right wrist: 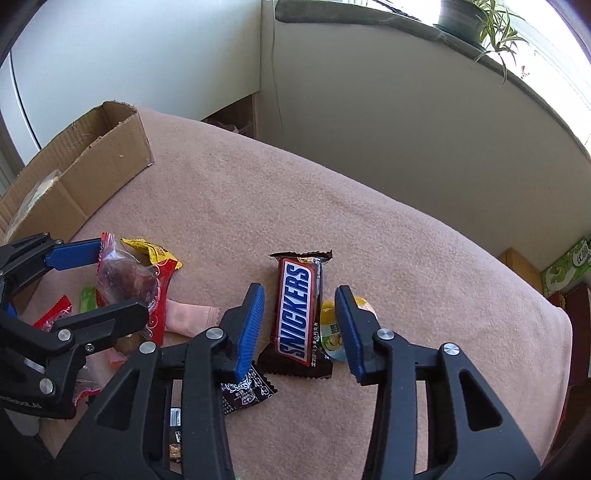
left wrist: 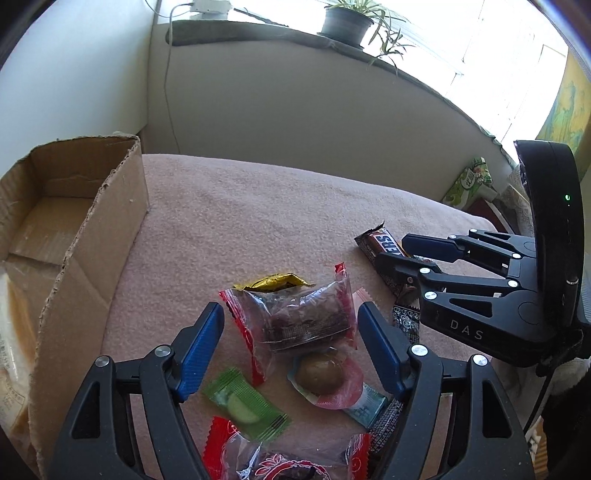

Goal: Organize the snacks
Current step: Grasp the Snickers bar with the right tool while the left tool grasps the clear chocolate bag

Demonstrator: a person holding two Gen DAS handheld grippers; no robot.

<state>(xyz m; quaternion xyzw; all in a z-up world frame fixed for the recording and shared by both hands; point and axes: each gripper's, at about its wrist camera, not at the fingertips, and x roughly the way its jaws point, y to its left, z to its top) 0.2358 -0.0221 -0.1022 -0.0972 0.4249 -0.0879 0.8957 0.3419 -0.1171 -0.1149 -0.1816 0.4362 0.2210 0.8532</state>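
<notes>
Your right gripper point(right wrist: 300, 328) straddles 1 Snickers bar point(right wrist: 301, 314) lying flat on the pink blanket point(right wrist: 369, 229); its blue pads stand narrow but clear of the wrapper. Your left gripper point(left wrist: 290, 350) is spread wide around 1 clear red-edged packet of dark cake point(left wrist: 303, 314), not pressing it. Crowding nearby: 1 green candy point(left wrist: 245, 404), 1 yellow wrapper point(left wrist: 275, 282), 1 yellow jelly cup point(right wrist: 332, 334). 1 open cardboard box point(left wrist: 92, 221) sits left. 1 potted plant point(left wrist: 347, 22) tops the windowsill.
</notes>
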